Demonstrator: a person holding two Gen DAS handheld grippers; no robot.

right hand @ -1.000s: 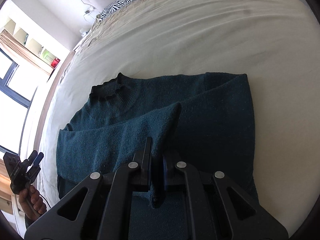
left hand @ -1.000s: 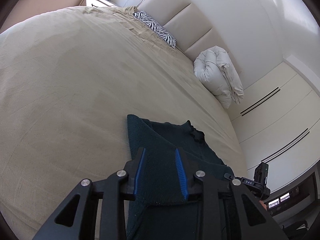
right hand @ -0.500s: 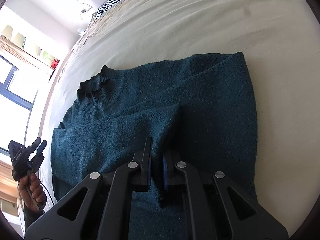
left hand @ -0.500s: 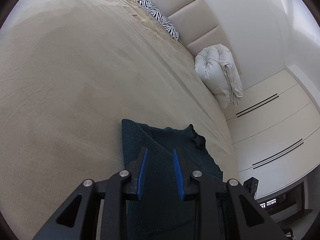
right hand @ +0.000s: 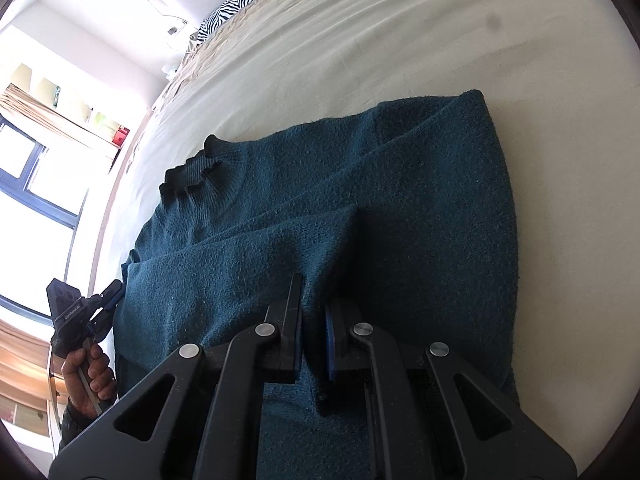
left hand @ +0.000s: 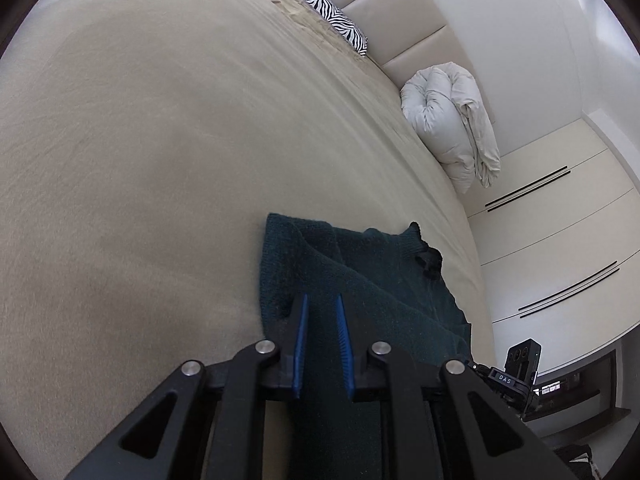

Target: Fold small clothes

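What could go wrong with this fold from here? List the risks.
1. The right gripper pinches only a thin ridge of the teal sweater; the knit may slip out.
2. The left gripper, just closing, has no firm hold yet, so the fold could go lopsided.
3. Dragging may rumple the bedsheet.

One teal sweater (right hand: 360,208) lies on the one bed (left hand: 160,140). Two tools show: the left tool (left hand: 322,312) and the right tool (right hand: 314,300). At the head end of the bed there is one zebra-striped pillow (left hand: 324,14) and one rolled white duvet (left hand: 448,128). One hand (right hand: 86,376) is in sight beside the sweater.
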